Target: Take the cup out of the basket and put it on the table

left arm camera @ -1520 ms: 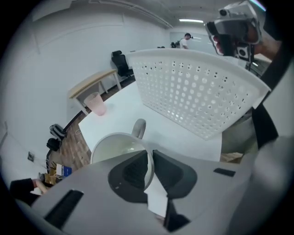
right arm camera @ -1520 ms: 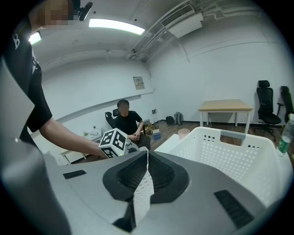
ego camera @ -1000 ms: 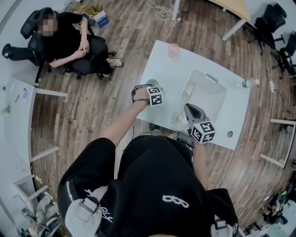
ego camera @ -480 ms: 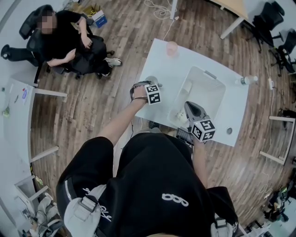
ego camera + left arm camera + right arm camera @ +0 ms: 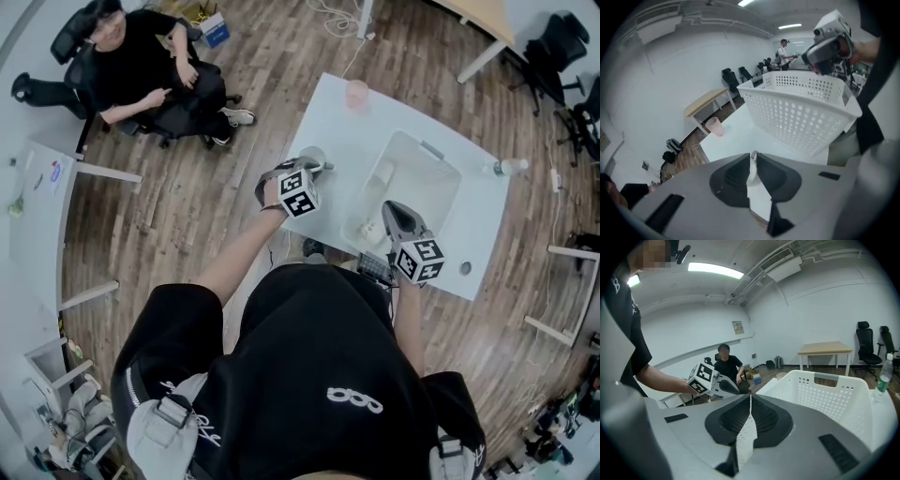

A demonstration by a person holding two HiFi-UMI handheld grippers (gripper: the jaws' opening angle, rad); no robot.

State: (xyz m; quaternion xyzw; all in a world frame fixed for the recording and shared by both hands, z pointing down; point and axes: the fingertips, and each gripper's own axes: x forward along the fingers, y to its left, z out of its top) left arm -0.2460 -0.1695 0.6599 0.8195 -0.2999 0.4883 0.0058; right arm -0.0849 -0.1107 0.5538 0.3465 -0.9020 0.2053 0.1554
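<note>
My left gripper (image 5: 315, 161) (image 5: 753, 153) hangs over the left edge of the white table (image 5: 337, 122). Its jaws have just been opening and stand slightly apart. A pale cup (image 5: 751, 171) shows through the gap, down on the table, and the pads do not press on it. In the head view that cup is hidden under the gripper. My right gripper (image 5: 384, 208) (image 5: 750, 395) is shut, with its tip over the near left corner of the white perforated basket (image 5: 441, 155) (image 5: 801, 112) (image 5: 834, 390). Only basket wall shows through its slit.
A pink cup (image 5: 356, 92) (image 5: 714, 126) stands at the table's far edge. A bottle (image 5: 502, 167) and a small round thing (image 5: 466, 269) sit right of the basket, which holds a few pale items (image 5: 372, 228). A person (image 5: 141, 66) sits on a chair at the upper left.
My left gripper has risen from the table's left edge and looks larger in the head view. The right gripper has stayed at the basket's corner. The seated person has shifted their arms.
</note>
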